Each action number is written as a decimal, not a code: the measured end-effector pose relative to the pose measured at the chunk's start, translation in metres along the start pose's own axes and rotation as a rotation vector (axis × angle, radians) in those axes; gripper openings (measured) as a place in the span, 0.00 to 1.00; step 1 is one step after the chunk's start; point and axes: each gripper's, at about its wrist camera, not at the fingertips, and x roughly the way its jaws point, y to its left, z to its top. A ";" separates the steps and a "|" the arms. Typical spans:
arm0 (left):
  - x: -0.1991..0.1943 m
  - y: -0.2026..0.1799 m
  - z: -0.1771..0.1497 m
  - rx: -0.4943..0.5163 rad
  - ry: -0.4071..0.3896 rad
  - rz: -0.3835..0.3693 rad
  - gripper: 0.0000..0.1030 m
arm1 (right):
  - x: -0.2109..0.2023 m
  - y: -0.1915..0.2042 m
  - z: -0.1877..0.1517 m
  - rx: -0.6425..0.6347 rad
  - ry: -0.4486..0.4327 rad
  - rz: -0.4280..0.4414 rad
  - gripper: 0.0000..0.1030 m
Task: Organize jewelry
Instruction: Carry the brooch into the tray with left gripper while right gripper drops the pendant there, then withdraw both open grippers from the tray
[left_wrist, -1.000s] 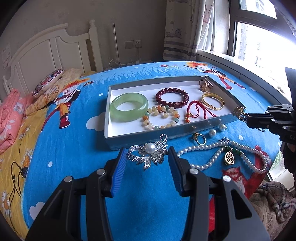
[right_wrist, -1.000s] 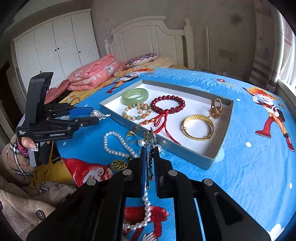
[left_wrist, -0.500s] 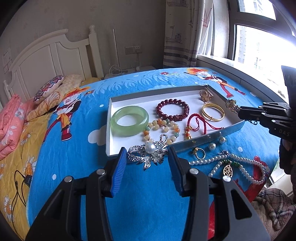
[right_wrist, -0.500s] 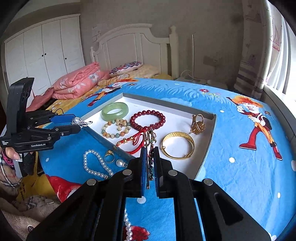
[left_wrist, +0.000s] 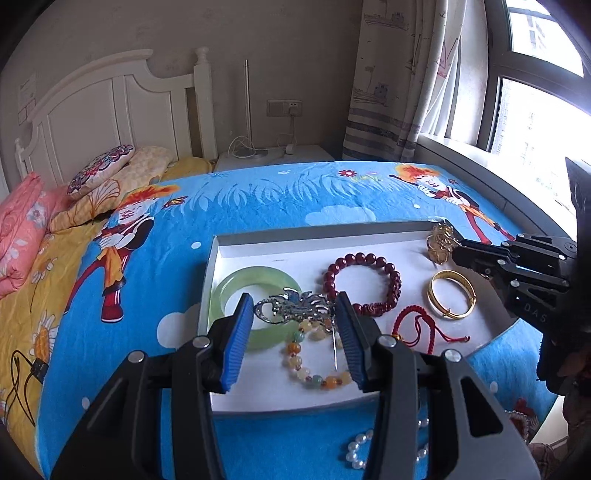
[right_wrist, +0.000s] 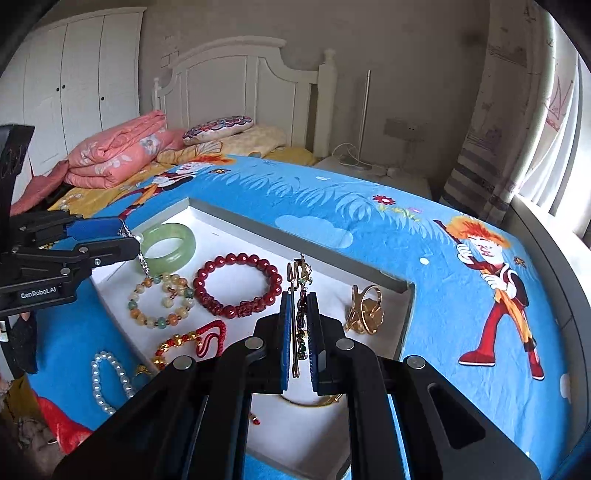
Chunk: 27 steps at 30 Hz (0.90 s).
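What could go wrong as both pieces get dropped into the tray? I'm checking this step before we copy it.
The silver brooch in the left gripper hangs over the green bangle and the pastel bead bracelet; released here, it may land on them, and its pin could snag. The gold ornament pinched in the right gripper could tangle with the red cord bracelet.
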 end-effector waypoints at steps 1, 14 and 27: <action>0.004 -0.001 0.005 0.010 0.003 0.002 0.44 | 0.005 0.001 0.003 -0.012 0.007 -0.017 0.09; 0.050 0.000 0.033 -0.030 0.016 0.052 0.81 | 0.028 0.003 0.012 -0.046 0.039 -0.038 0.44; 0.012 0.009 0.004 -0.032 -0.012 0.079 0.94 | -0.017 0.000 -0.003 0.008 -0.020 0.054 0.54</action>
